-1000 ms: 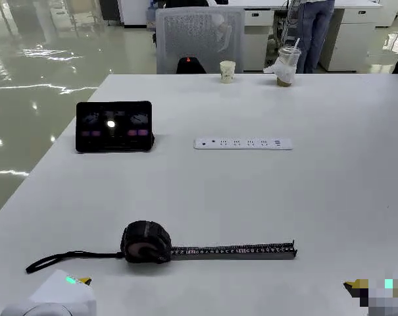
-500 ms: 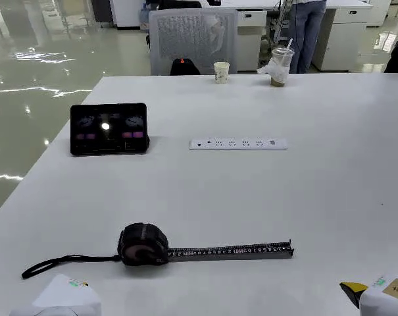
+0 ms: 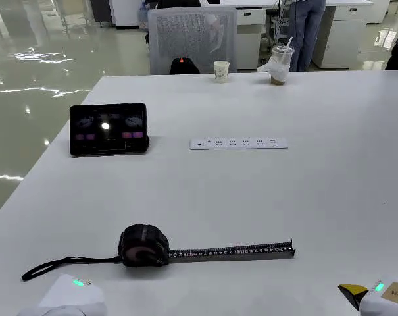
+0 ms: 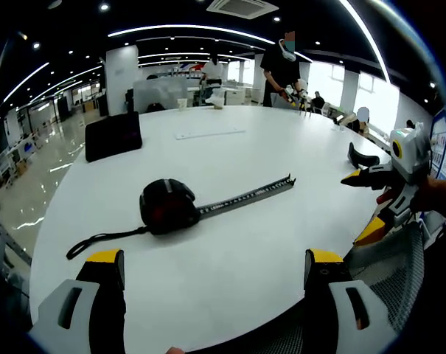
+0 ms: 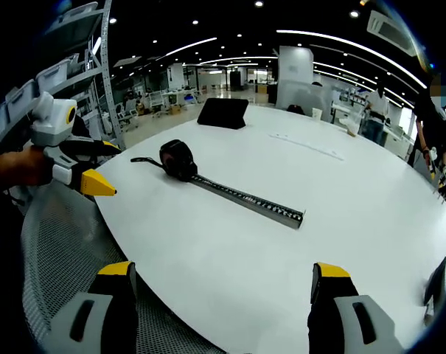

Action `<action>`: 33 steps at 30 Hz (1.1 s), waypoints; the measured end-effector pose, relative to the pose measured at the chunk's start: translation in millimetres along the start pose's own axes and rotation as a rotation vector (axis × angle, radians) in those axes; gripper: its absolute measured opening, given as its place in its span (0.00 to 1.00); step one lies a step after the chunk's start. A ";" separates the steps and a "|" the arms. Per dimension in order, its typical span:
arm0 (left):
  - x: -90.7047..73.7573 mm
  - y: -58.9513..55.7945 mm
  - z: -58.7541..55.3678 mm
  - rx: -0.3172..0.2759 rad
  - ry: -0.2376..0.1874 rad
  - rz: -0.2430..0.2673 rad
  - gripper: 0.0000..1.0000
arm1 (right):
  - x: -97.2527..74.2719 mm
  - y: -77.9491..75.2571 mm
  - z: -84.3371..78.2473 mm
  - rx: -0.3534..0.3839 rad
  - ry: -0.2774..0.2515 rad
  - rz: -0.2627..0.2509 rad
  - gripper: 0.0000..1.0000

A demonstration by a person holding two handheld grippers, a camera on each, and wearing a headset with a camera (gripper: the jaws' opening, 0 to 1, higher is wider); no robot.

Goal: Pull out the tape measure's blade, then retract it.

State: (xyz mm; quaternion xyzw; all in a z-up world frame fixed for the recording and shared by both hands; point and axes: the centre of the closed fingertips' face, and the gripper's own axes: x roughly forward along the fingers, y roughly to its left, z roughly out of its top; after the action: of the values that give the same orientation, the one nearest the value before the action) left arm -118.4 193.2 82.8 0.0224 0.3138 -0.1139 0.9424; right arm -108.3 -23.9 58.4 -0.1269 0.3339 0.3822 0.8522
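A black tape measure point(image 3: 144, 245) lies on the white table point(image 3: 251, 191), its blade point(image 3: 231, 251) pulled out to the right and a black wrist strap point(image 3: 60, 263) trailing left. The case point(image 4: 168, 206) and blade point(image 4: 246, 197) lie ahead of my left gripper point(image 4: 214, 267), which is open and empty at the table's near edge. My right gripper point(image 5: 221, 280) is open too, off the near edge, with the case point(image 5: 178, 158) and blade point(image 5: 248, 200) in front of it. The left gripper point(image 5: 82, 162) and the right gripper point(image 4: 370, 199) also appear in each other's views, both open.
A dark tablet point(image 3: 108, 128) stands at the left, a white power strip point(image 3: 239, 143) lies mid-table. Two cups point(image 3: 221, 70) point(image 3: 281, 64) sit at the far edge by a grey chair point(image 3: 192, 36). A person point(image 3: 306, 26) stands beyond.
The camera shifted slightly. The tape measure lies as before with the blade still out. Both grippers stay low at the near edge.
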 end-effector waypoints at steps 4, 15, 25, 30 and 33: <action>4.3 2.5 2.7 -0.004 0.001 0.018 0.99 | 0.4 -3.4 -1.4 -0.033 0.004 0.022 0.99; 17.3 5.8 5.7 -0.044 0.013 0.058 0.99 | 2.5 -13.2 -7.2 -0.119 0.044 0.118 0.94; 29.2 13.1 11.5 -0.056 0.011 0.079 0.99 | 8.6 -25.0 -12.2 -0.184 0.091 0.181 0.93; 35.3 18.0 14.4 -0.064 0.014 0.095 0.99 | 11.9 -33.4 -10.9 -0.209 0.100 0.203 0.91; 40.4 21.6 15.9 -0.071 0.015 0.102 0.99 | 14.8 -38.8 -10.0 -0.234 0.113 0.215 0.91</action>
State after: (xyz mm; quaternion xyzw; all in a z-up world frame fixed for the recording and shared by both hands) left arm -72.8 204.3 70.8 0.0060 0.3229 -0.0542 0.9448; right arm -77.3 -46.4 39.6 -0.2101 0.3460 0.4999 0.7656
